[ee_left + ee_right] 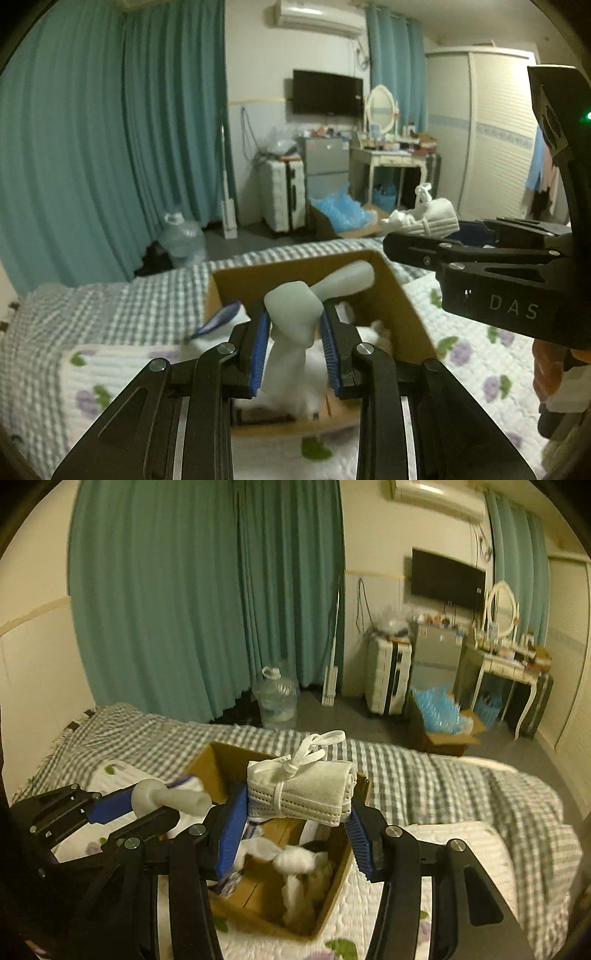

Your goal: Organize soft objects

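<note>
we are clamping a pale grey soft toy (291, 314) in our left gripper (293, 328), our right gripper (299, 812) closing on a tied white cloth bundle (306, 786), both hanging over the cardboard box (332, 897) on the bed (424, 775)

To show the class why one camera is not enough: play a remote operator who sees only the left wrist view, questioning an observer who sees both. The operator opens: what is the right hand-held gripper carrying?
Observer: The right hand-held gripper grips a rolled white cloth bundle tied with white tape. A blue pad presses on each end.
Operator: My own fingers hide most of the box. What is inside?
Observer: White fluffy pieces lie in the cardboard box, with bare cardboard floor to their left.
Operator: Where does my load sit?
Observer: The left hand-held gripper holds its pale toy at the box's left side.
</note>
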Demonstrator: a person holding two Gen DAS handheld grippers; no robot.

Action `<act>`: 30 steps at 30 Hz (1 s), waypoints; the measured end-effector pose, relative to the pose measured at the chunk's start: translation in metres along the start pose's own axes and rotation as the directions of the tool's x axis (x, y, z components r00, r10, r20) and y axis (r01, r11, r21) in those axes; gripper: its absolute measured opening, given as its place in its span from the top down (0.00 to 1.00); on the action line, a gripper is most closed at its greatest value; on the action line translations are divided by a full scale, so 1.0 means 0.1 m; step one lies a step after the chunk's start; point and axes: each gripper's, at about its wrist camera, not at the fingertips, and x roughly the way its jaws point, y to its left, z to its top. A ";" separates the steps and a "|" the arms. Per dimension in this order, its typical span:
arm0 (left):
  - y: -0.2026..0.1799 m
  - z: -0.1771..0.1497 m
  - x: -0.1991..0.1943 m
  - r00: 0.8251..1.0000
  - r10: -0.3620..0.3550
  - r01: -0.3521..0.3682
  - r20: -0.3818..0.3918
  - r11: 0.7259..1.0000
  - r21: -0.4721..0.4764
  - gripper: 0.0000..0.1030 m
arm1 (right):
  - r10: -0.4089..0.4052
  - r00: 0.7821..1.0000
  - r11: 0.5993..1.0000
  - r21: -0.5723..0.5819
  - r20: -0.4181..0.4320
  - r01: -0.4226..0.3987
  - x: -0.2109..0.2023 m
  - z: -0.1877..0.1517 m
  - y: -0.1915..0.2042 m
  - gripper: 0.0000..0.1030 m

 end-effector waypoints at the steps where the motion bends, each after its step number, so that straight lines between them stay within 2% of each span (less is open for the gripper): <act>1: 0.01 -0.02 0.15 1.000 0.008 -0.008 -0.021 1.000 0.002 0.74 | -0.002 1.000 1.000 0.006 -0.013 0.002 0.12 -0.02 -0.04 0.50; 4: 0.00 -0.09 0.42 0.998 0.026 -0.025 -0.050 0.999 0.026 0.74 | 0.011 0.999 0.999 0.032 -0.043 -0.010 0.44 -0.09 -0.12 0.49; 7: 0.00 -0.14 0.58 0.997 0.008 -0.005 -0.073 1.000 0.030 0.70 | 0.018 0.998 0.999 0.042 -0.056 -0.015 0.66 -0.14 -0.18 0.46; 9: 0.00 -0.18 0.61 0.997 0.010 -0.008 -0.074 1.000 0.029 0.70 | 0.012 0.999 0.999 0.049 -0.044 -0.010 0.71 -0.17 -0.19 0.34; 10: -0.01 -0.19 0.62 0.997 0.017 -0.014 -0.081 0.999 0.029 0.68 | 0.001 0.999 0.998 0.059 -0.032 0.001 0.72 -0.17 -0.20 0.22; 11: -0.02 -0.20 0.63 0.996 0.022 -0.019 -0.091 0.999 0.029 0.68 | -0.006 1.000 0.997 0.072 -0.022 0.007 0.70 -0.17 -0.22 0.17; 14: -0.02 -0.17 0.62 0.994 0.044 -0.042 -0.104 0.999 0.021 0.55 | -0.009 1.000 0.995 0.102 -0.015 0.010 0.61 -0.14 -0.28 0.14; 15: -0.03 -0.15 0.59 0.988 0.079 -0.077 -0.136 0.997 0.020 0.48 | -0.014 1.000 0.994 0.104 -0.009 0.015 0.55 -0.12 -0.29 0.14; 18: -0.09 -0.06 0.40 0.989 0.094 -0.091 -0.117 0.995 0.035 0.39 | -0.047 0.999 0.995 0.091 0.016 0.045 0.28 -0.03 -0.30 0.13; 21: -0.14 0.12 0.03 0.989 0.132 -0.129 -0.064 0.990 0.054 0.39 | -0.067 0.997 0.994 0.091 0.049 0.062 -0.11 0.12 -0.29 0.11; 26: -0.03 0.45 -0.74 0.990 0.135 -0.136 0.048 0.991 0.009 0.38 | -0.120 0.979 0.992 0.063 0.164 0.111 -1.13 0.41 -0.17 0.06; 28: -0.06 0.58 -1.14 0.982 0.149 -0.151 0.120 0.989 0.009 0.21 | -0.136 0.968 0.990 0.059 0.210 0.126 -1.52 0.48 -0.10 0.03; 29: -0.07 0.63 -1.34 0.974 0.161 -0.164 0.162 0.986 0.006 0.20 | -0.141 0.961 0.990 0.060 0.238 0.130 -1.75 0.51 -0.07 0.01; 30: -0.11 0.67 -1.63 0.958 0.175 -0.180 0.226 0.984 0.002 0.19 | -0.142 0.956 0.990 0.061 0.258 0.130 -1.92 0.54 -0.04 0.01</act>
